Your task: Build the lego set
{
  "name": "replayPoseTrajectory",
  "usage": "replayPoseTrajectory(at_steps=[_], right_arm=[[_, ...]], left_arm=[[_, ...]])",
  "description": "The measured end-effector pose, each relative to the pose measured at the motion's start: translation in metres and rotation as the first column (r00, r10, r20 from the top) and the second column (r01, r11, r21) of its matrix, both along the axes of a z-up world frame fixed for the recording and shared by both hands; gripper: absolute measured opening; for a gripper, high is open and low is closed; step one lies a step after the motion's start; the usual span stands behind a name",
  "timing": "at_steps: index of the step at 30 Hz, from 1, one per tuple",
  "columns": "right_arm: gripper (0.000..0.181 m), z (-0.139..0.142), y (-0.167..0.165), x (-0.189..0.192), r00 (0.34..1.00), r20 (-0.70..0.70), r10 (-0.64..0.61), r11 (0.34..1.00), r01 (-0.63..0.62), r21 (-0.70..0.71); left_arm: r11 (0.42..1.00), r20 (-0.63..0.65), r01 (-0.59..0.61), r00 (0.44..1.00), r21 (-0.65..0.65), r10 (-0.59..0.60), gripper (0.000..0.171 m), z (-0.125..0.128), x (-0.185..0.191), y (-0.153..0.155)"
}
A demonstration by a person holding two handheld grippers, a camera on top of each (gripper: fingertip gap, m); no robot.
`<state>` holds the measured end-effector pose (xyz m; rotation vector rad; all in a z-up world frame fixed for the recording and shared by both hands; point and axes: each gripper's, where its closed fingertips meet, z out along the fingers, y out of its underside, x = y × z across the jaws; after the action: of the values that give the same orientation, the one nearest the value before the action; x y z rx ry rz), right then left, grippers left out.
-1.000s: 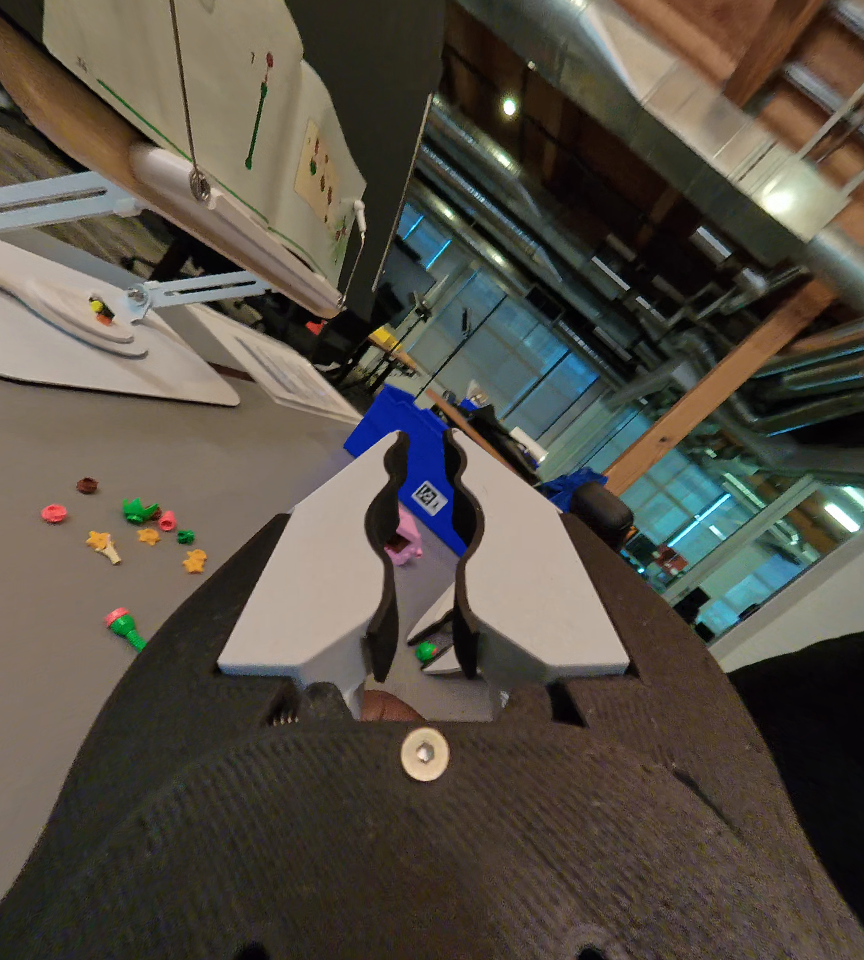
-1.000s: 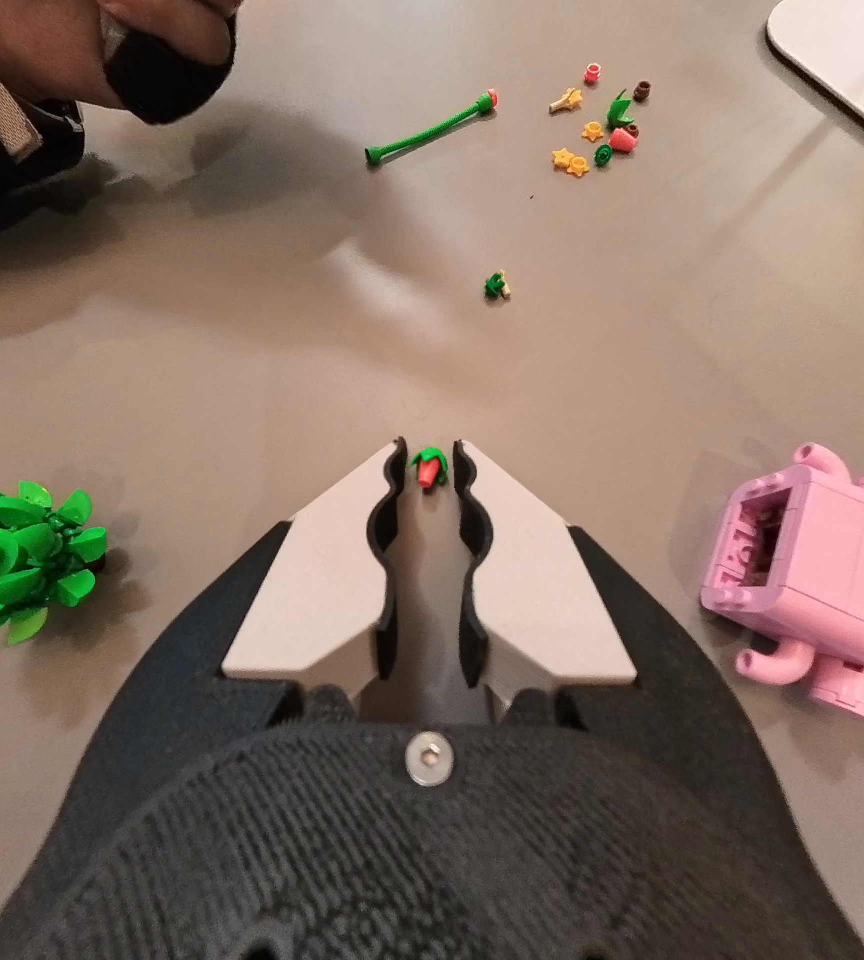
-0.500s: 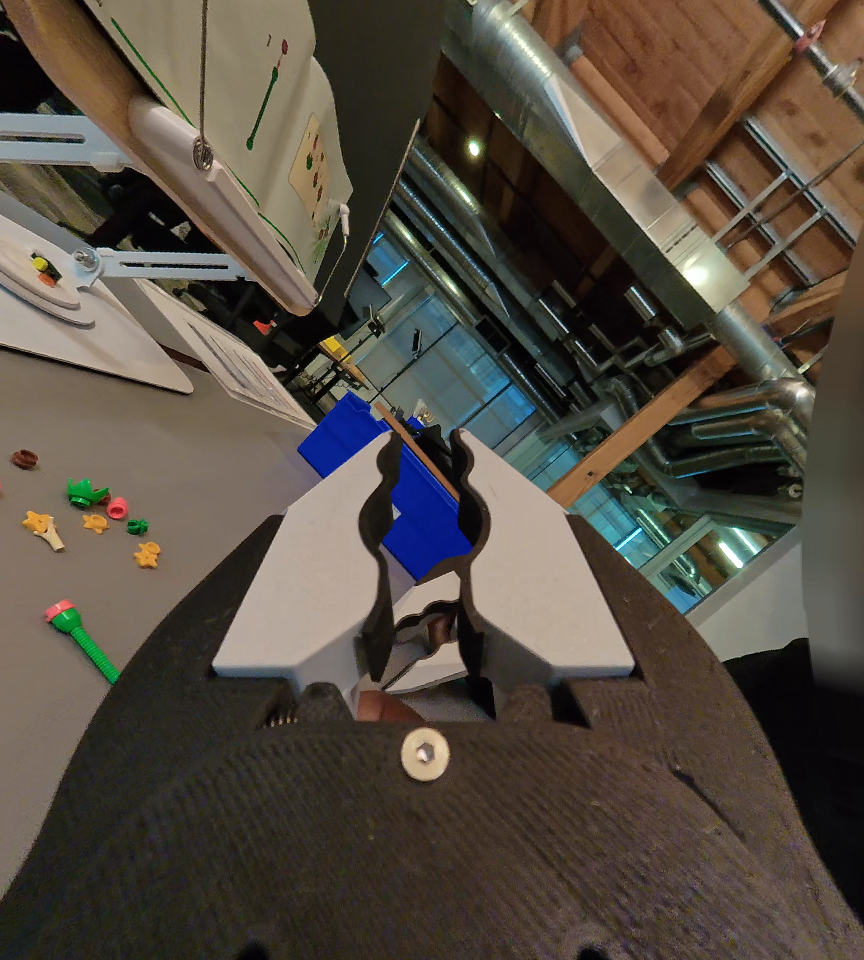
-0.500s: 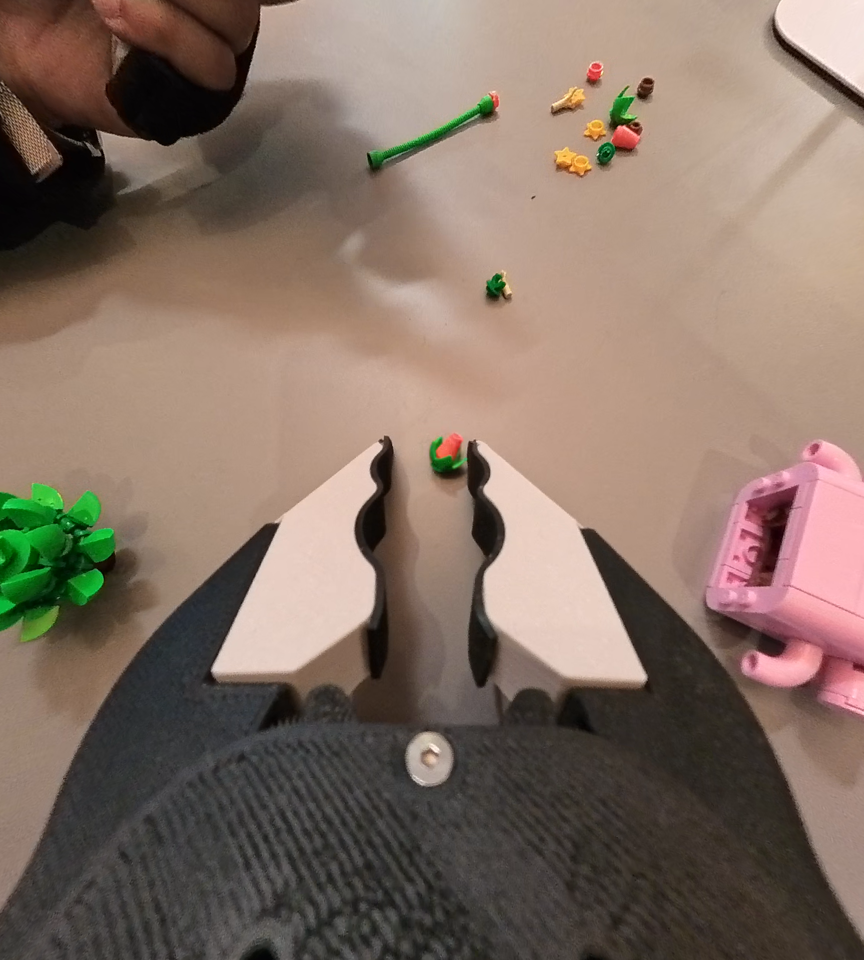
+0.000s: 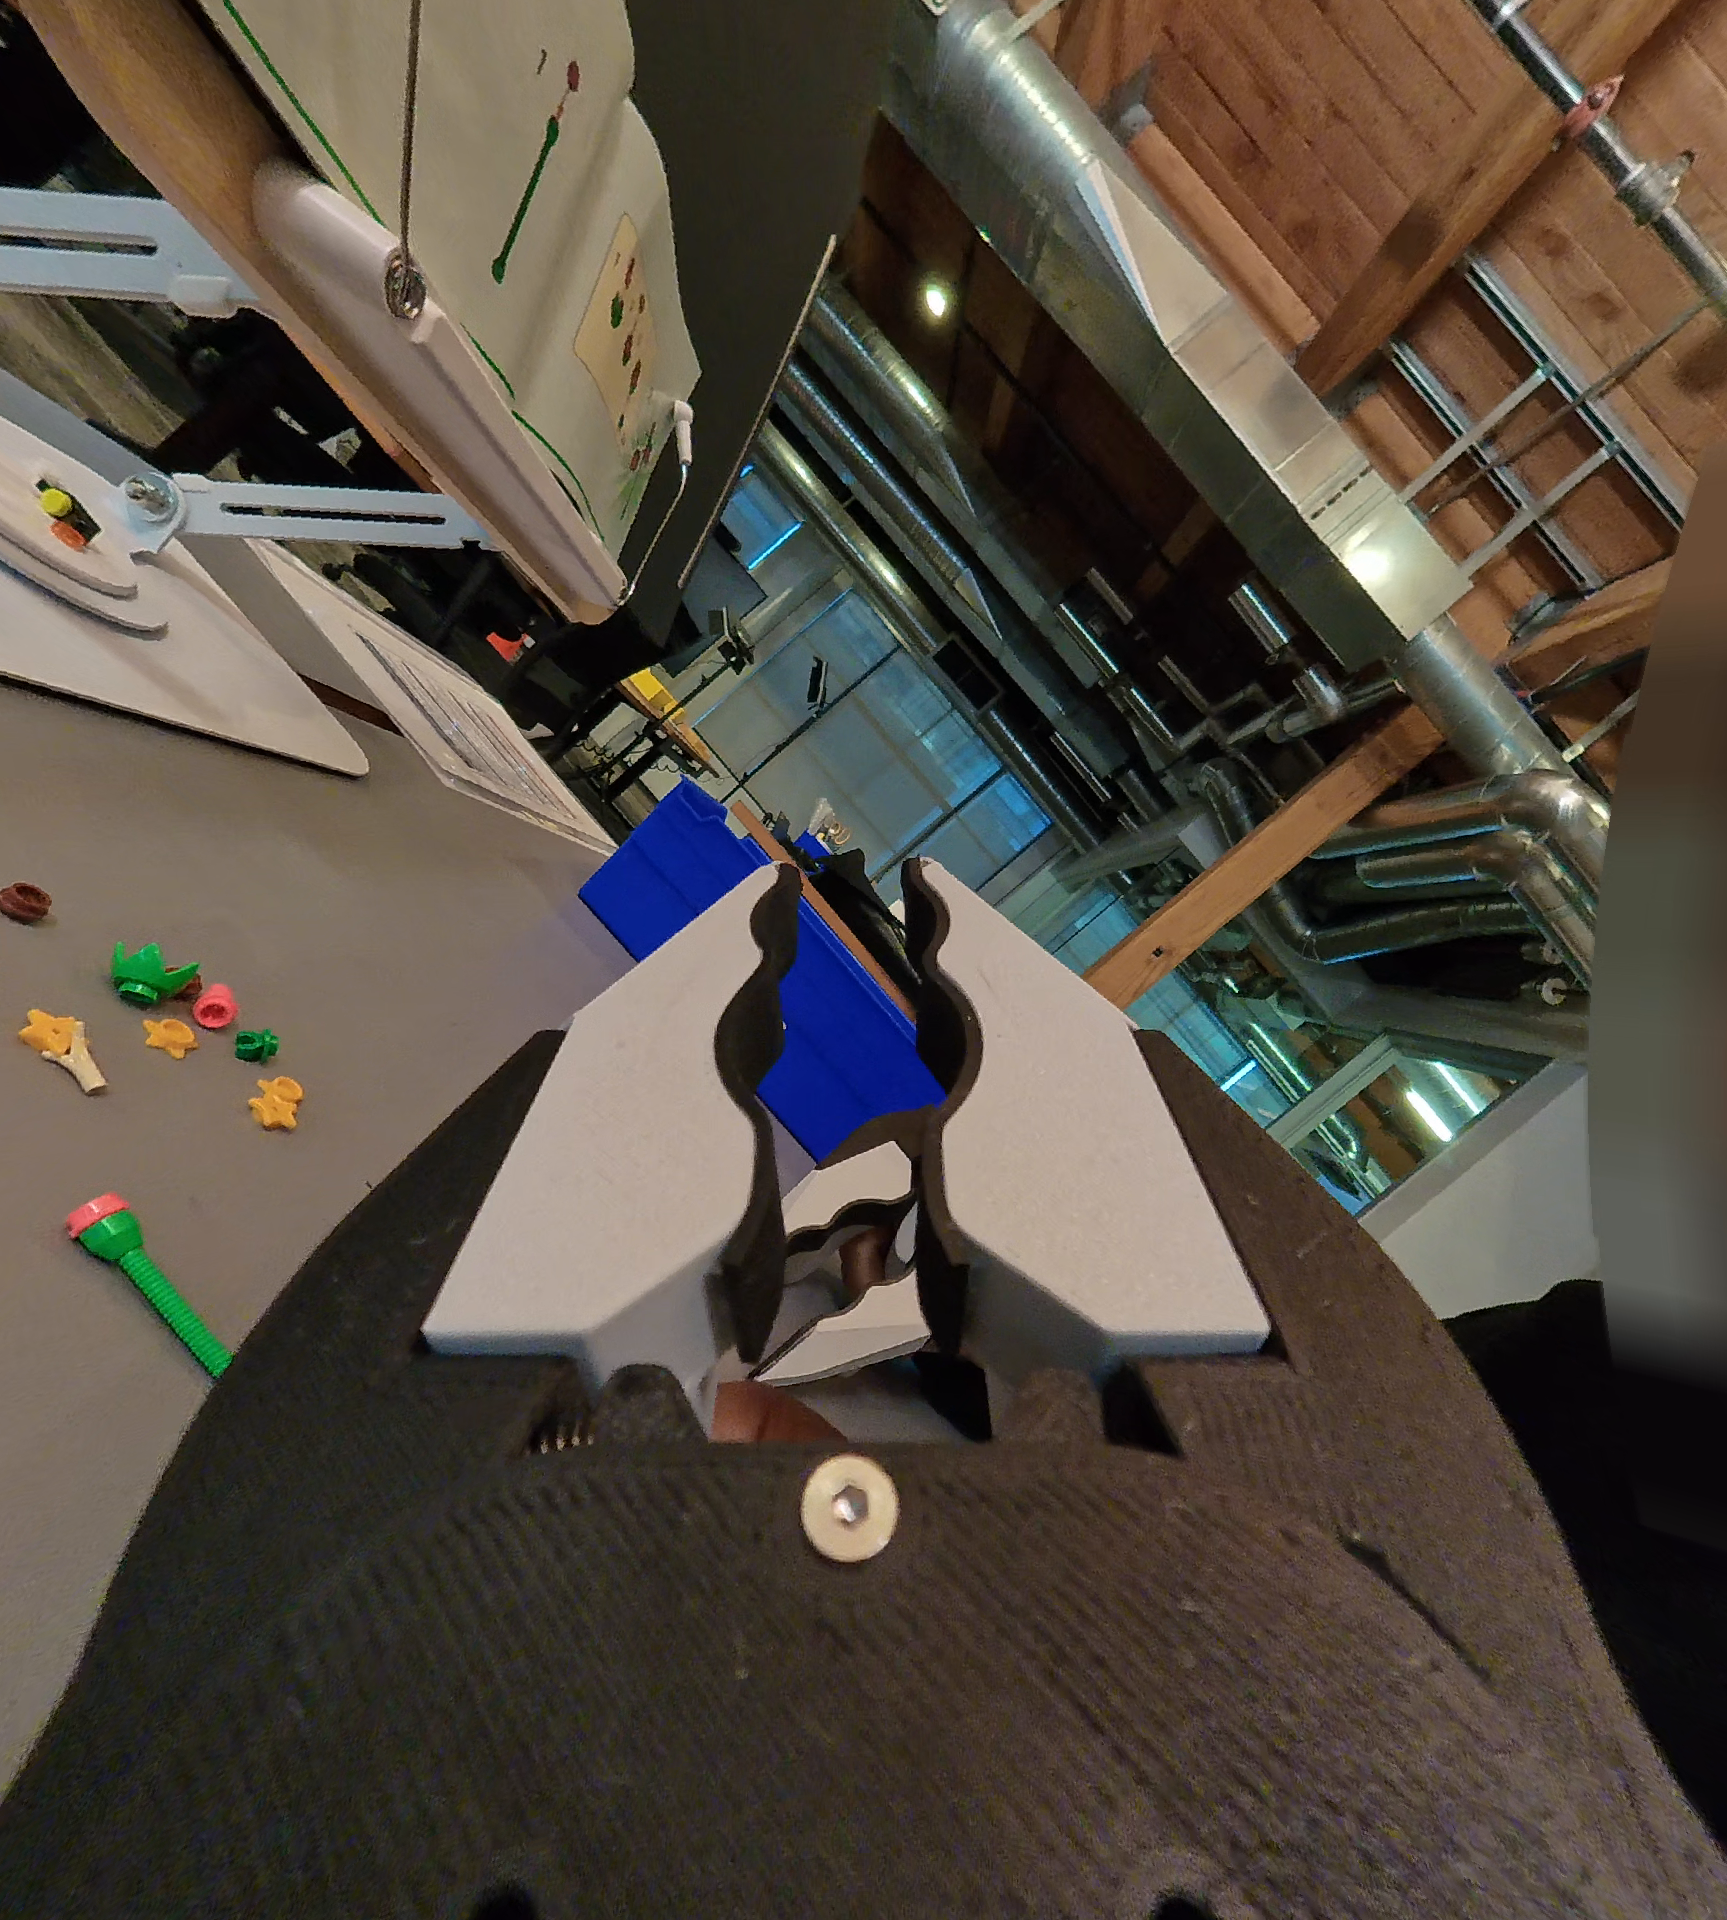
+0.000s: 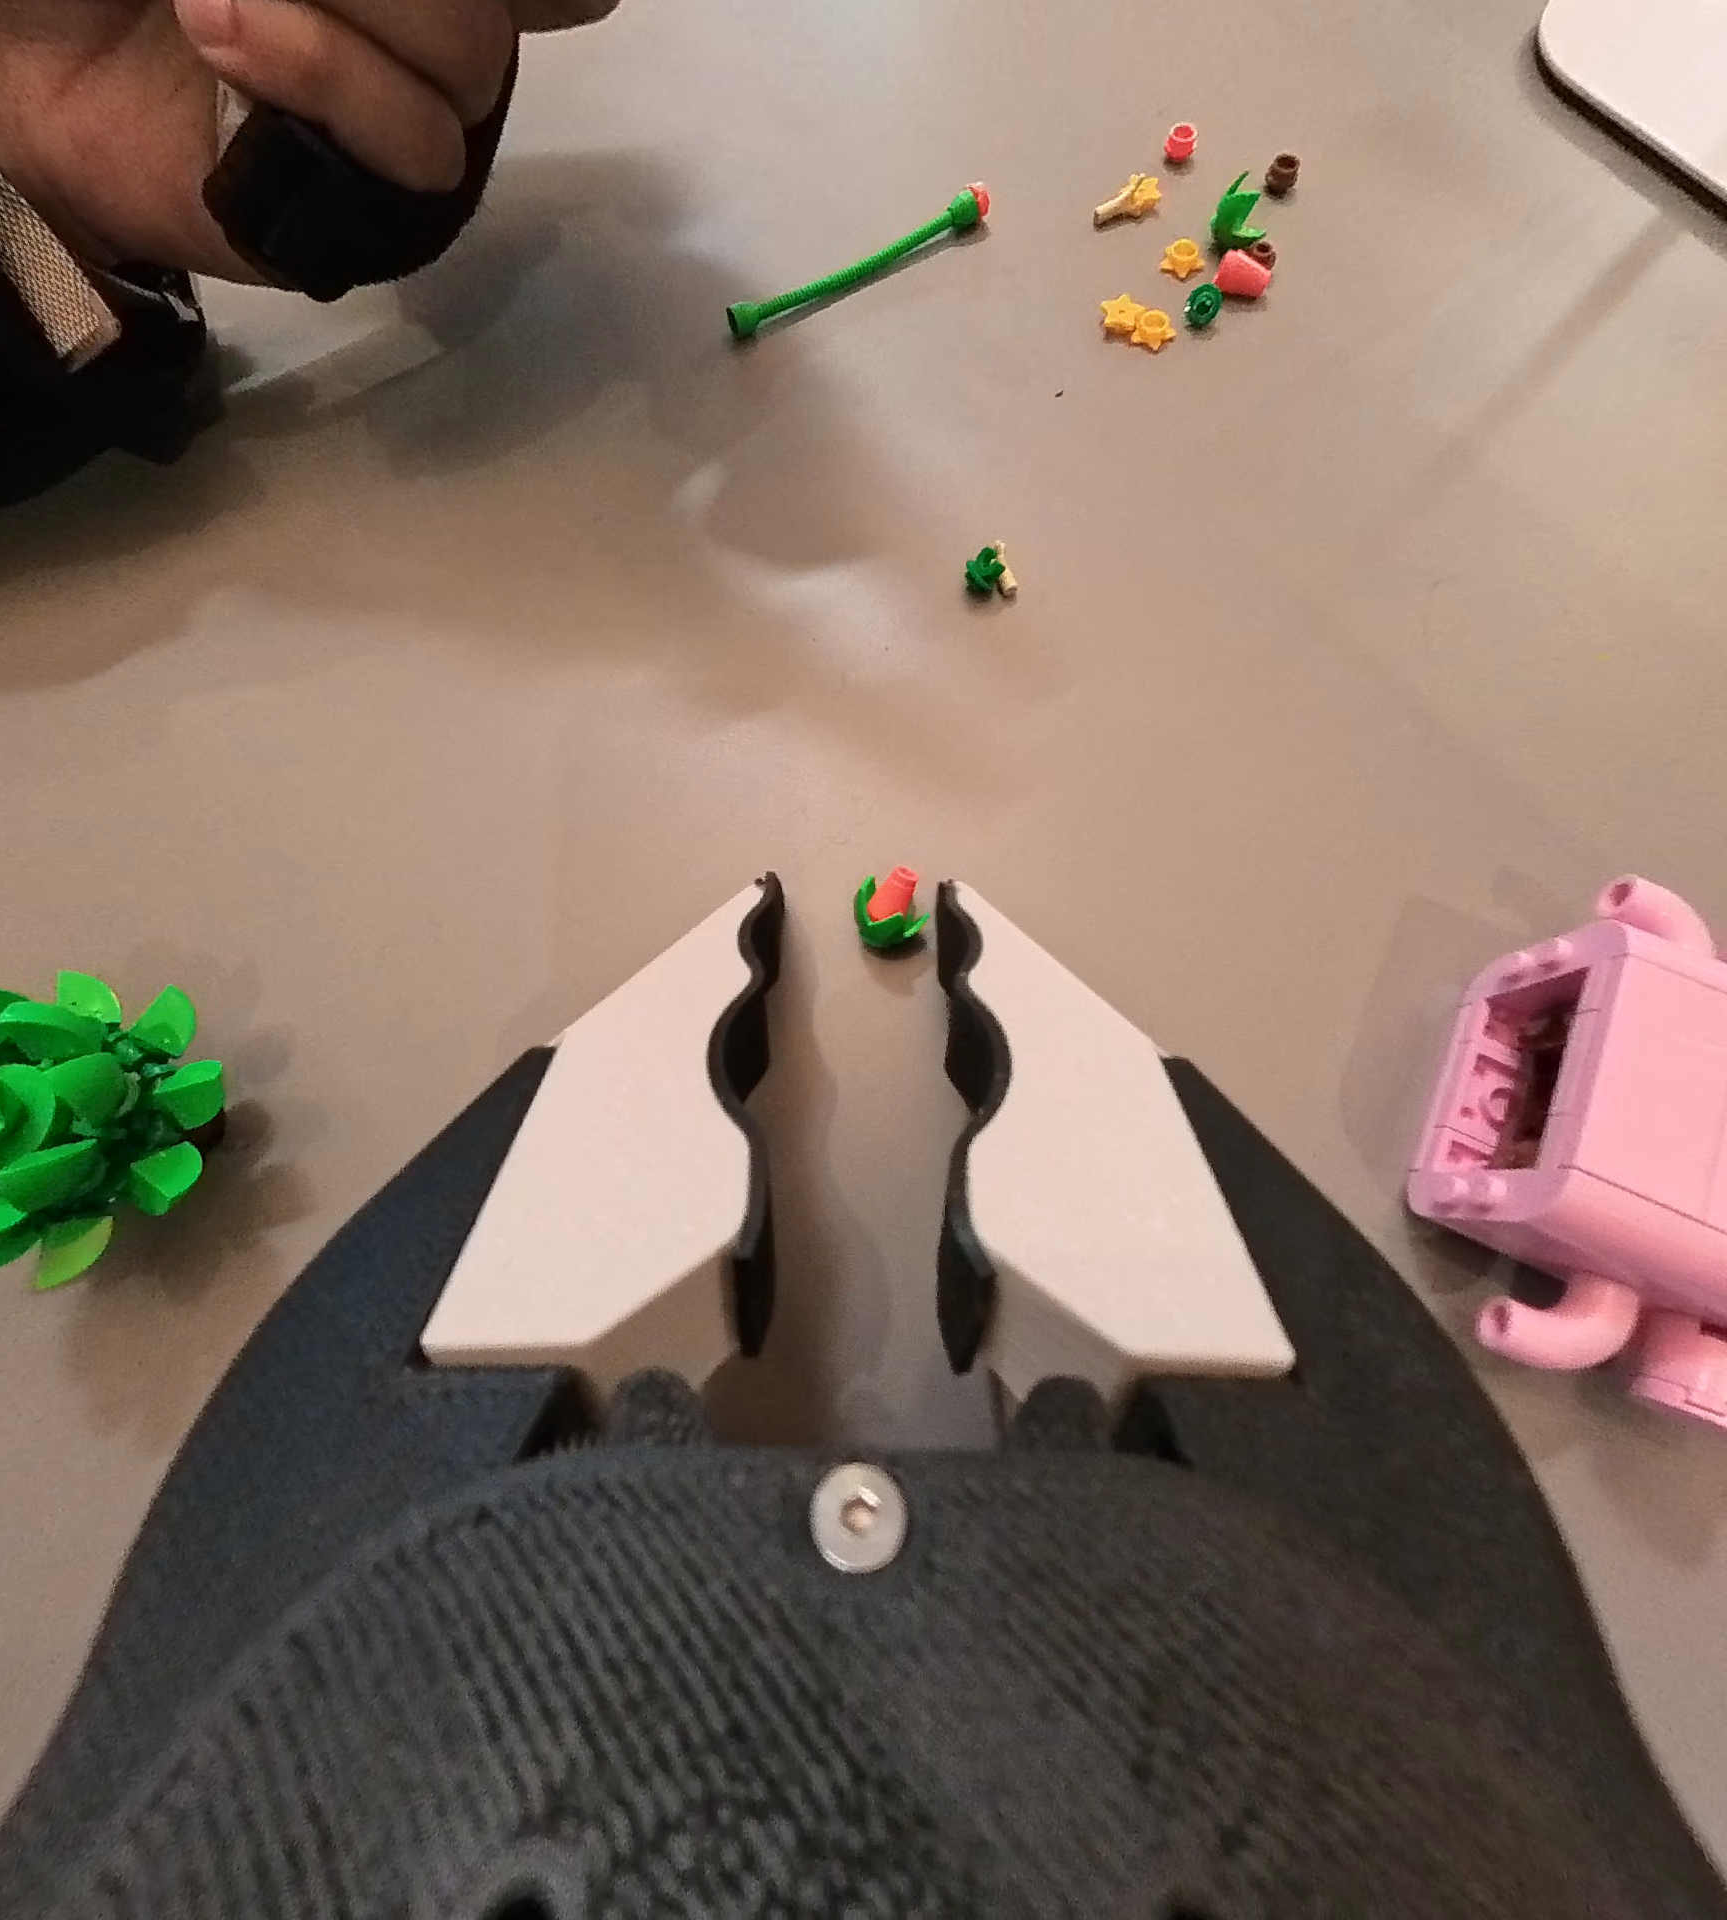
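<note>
My right gripper [image 6: 859,896] is open, low over the grey table [image 6: 526,727]. A small green bud with a red tip [image 6: 890,914] lies on the table between its fingertips, nearer the right finger, and is not gripped. A pink pot with a face [image 6: 1648,1174] lies on its side to the right. A green leafy plant [image 6: 38,1122] sits to the left. My left gripper [image 5: 848,883] is open and empty, raised and tilted up off the table. The hand holding it [image 6: 215,125] shows at the top left of the right wrist view.
A green stem with a red tip [image 6: 859,260] and several small yellow, red, green and brown pieces [image 6: 1191,260] lie farther back; the pieces also show in the left wrist view [image 5: 163,1018]. A small green piece [image 6: 989,571] lies mid-table. A white board [image 6: 1721,104] and a blue bin [image 5: 693,883] stand beyond. Spacing between my two grippers at the tips: around 20 cm. The green leafy plant [image 6: 38,1122] is about 11 cm from my right fingertips and 25 cm from my left.
My right gripper's fingers have spread wider, and the bud now lies loose and tilted between the tips. My left gripper has tilted upward, and the pink pot has left its view.
</note>
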<state>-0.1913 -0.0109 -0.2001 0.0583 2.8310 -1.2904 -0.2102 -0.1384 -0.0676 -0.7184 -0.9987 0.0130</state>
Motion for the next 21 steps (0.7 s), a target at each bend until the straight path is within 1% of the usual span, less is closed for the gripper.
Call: replayPoseTrajectory(at_steps=[2,11,21], right_arm=[[0.032,0.000,0.000,-0.001,1.000,0.001,-0.006,1.000,0.006,-0.001],[0.035,0.005,0.000,-0.004,1.000,0.017,-0.021,0.999,0.022,-0.035],[0.039,0.026,0.000,-0.011,0.994,0.099,-0.043,0.985,0.059,-0.160]], left_arm=[[1.000,0.001,0.003,1.000,0.001,-0.003,0.020,0.000,0.000,0.001],[1.000,0.006,0.009,1.000,0.000,-0.009,0.021,-0.002,-0.001,0.002],[1.000,0.008,0.009,1.000,0.003,-0.009,0.021,-0.003,-0.001,0.001]])
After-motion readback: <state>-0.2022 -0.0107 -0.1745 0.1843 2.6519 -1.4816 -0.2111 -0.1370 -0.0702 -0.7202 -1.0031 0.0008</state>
